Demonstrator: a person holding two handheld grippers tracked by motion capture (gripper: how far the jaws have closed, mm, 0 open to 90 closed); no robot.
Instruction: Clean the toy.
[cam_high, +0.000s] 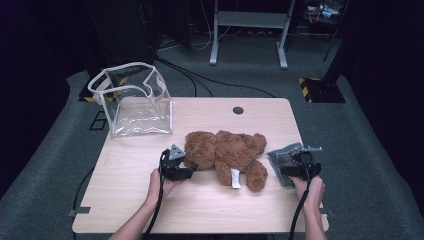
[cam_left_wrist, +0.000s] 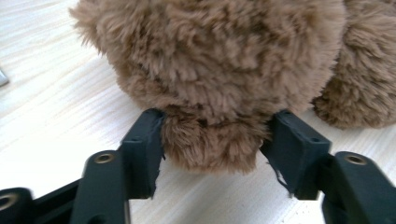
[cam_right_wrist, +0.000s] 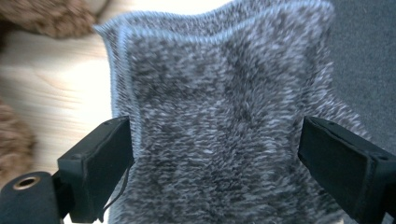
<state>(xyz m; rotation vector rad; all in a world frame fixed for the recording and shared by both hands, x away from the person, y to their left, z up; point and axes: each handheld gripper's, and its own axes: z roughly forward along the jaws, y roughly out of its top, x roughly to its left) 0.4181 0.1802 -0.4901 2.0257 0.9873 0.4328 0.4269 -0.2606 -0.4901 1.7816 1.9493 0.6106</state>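
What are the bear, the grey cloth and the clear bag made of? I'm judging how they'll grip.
Bear: brown plush, seemingly synthetic; long shaggy pile that bulges between the left tongs.
Cloth: soft knit or fleece, mottled grey with a stitched pale edge.
Bag: clear glossy plastic, probably vinyl, with white trim; it shows glare and creases.

Light wood table (cam_high: 150, 200) w/ a round grommet hole (cam_high: 238, 110) is sitting on grey carpet (cam_high: 45, 175). Dark curtains are closing in left & right. A grey metal frame (cam_high: 248, 30) is standing at the back, cables (cam_high: 200, 80) trailing across the floor, hazard tape (cam_high: 306, 81) showing nearby.
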